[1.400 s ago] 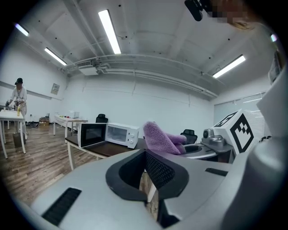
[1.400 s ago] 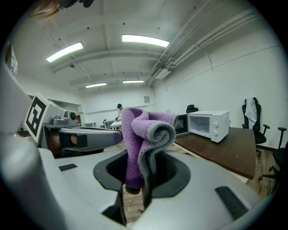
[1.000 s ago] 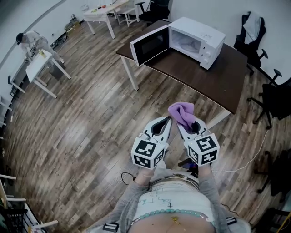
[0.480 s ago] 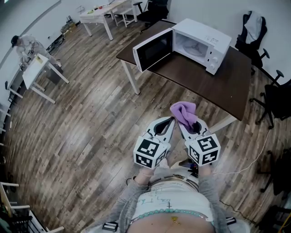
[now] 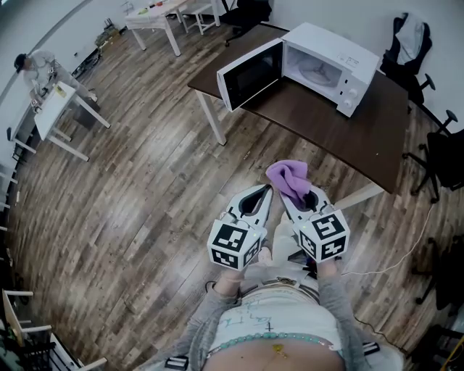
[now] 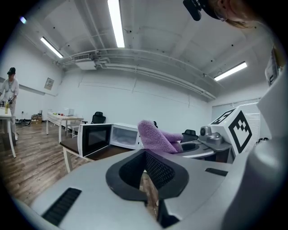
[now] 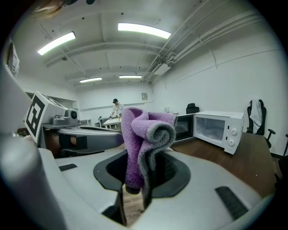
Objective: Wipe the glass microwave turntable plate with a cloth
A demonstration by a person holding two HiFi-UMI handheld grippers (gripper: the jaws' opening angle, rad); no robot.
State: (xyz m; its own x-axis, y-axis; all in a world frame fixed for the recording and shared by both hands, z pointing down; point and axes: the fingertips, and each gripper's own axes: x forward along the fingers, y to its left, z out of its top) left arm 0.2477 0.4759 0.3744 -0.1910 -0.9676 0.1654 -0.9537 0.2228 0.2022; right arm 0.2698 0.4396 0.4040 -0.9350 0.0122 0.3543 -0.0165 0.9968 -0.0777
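A white microwave stands on a dark brown table with its door swung open; I cannot make out the glass turntable plate inside its pale cavity. My right gripper is shut on a folded purple cloth, which sticks up from between the jaws, seen also as the cloth in the right gripper view. My left gripper is shut with nothing in it, just left of the right one. Both are held over the wooden floor, well short of the table. The microwave lies ahead to the right.
Black office chairs stand to the right of the table. A white cable runs across the floor at the right. White tables stand at the far left, where a person bends over. Another white table is at the top.
Both grippers and the cloth keep their place in the head view while the microwave and table have shifted right and nearer. The jaws have not changed.
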